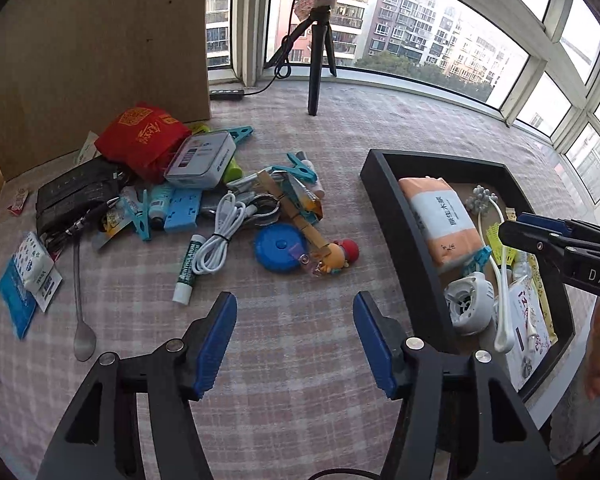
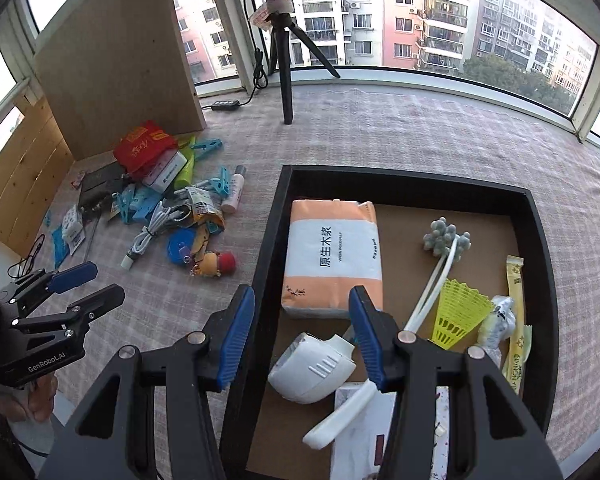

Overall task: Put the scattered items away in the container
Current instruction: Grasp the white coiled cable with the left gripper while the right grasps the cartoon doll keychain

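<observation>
A black tray holds an orange tissue pack, a white fan, a yellow shuttlecock and sachets. A pile of scattered items lies left of it: a blue tape measure, a toy figure, a white cable, a lip balm tube, a red bag, clips. My left gripper is open and empty over the cloth, short of the pile. My right gripper is open and empty above the tray's near left part.
A metal spoon and blue packets lie at the far left. A tripod stands at the back by the window. A wooden board rises behind the pile.
</observation>
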Demonstrator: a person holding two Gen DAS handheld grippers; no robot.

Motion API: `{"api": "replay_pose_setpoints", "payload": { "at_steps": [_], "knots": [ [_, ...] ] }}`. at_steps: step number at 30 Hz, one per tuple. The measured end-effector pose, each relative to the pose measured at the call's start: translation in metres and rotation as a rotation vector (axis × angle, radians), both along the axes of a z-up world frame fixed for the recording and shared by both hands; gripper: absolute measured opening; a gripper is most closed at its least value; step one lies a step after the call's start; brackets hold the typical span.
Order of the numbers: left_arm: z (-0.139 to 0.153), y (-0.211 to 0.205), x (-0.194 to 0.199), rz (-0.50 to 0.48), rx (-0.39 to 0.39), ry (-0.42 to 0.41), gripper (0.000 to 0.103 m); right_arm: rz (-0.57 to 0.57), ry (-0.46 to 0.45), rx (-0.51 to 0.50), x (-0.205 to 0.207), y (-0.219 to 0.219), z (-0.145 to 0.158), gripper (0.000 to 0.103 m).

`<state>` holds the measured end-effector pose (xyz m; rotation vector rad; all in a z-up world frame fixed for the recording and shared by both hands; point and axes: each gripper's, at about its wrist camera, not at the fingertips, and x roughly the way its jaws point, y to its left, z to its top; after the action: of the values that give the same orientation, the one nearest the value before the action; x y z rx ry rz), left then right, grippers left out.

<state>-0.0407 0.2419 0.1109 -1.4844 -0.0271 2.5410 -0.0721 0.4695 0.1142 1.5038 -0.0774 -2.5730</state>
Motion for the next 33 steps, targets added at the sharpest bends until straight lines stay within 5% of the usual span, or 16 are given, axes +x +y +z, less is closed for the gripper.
{"api": "replay_pose_setpoints", "payload": {
  "at_steps": [15,17,33],
  "knots": [
    [-0.029,-0.049,-0.039,-0.028,-0.019,-0.043,0.050,0.201,-0.114,0.067,-0.035,-0.100,-0.050,0.049],
    [-0.036,-0.048,-0.045,-0.044,-0.024,-0.052,0.050,0.221,-0.121,0.104,-0.040,-0.107,-0.058,0.055],
    [-0.063,-0.026,-0.094,-0.150,-0.086,-0.081,0.050,0.248,-0.193,0.141,-0.077,-0.119,-0.098,0.061]
  ]
}}
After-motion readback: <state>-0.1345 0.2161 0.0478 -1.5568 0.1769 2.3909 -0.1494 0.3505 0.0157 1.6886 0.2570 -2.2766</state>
